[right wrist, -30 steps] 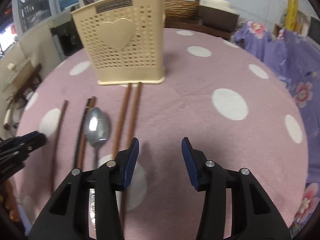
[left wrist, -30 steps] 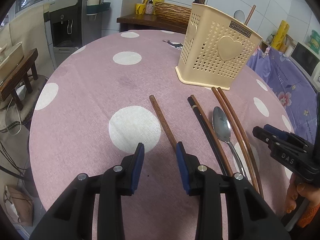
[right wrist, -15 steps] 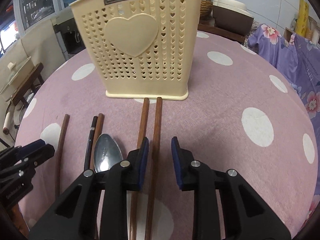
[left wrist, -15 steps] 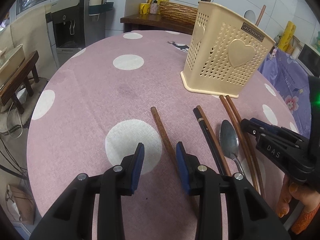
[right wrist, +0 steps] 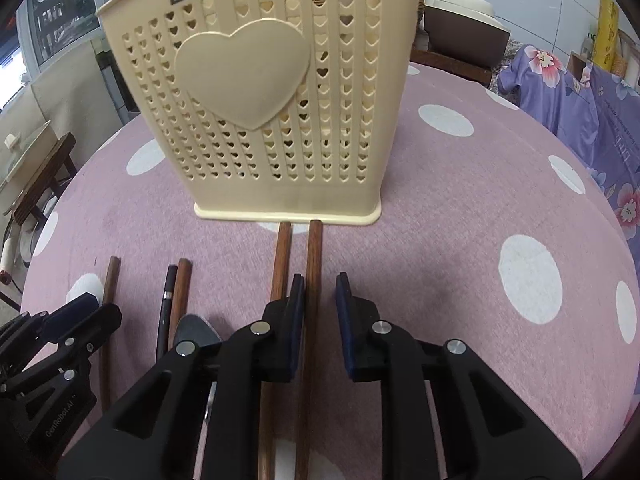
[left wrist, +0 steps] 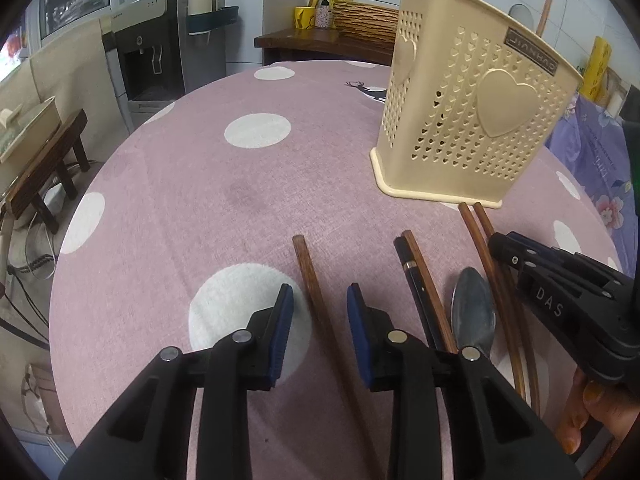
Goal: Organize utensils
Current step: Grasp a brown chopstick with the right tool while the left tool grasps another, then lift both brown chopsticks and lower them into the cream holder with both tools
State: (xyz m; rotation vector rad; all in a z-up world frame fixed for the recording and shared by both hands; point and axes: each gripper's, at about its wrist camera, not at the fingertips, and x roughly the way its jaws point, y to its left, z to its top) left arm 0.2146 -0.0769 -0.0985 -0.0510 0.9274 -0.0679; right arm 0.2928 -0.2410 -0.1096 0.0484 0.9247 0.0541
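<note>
A cream perforated utensil holder [left wrist: 472,128] [right wrist: 256,92] with a heart stands on the pink dotted table [left wrist: 200,200]. In front of it lie a single brown chopstick [left wrist: 308,272], a black and a brown chopstick [left wrist: 416,272], a metal spoon [left wrist: 472,312] and a brown chopstick pair [right wrist: 314,248]. My left gripper [left wrist: 320,312] straddles the single chopstick; its jaws are closing, with gaps on both sides. My right gripper [right wrist: 320,308] straddles the right stick of the pair. Its jaws are also closing; the stick lies against the left pad, and a gap remains at the right pad.
A person's hand [left wrist: 592,420] holds the right gripper at the table's near right. Beyond the table stand a water dispenser [left wrist: 148,52], a wooden stool [left wrist: 44,168] and a side table with a wicker basket [left wrist: 360,20]. Purple floral cloth [right wrist: 580,92] hangs on the right.
Both grippers moved forward toward the holder. The right jaws narrowed a lot and now frame one chopstick of the pair. The left jaws narrowed slightly, with the single chopstick now between them.
</note>
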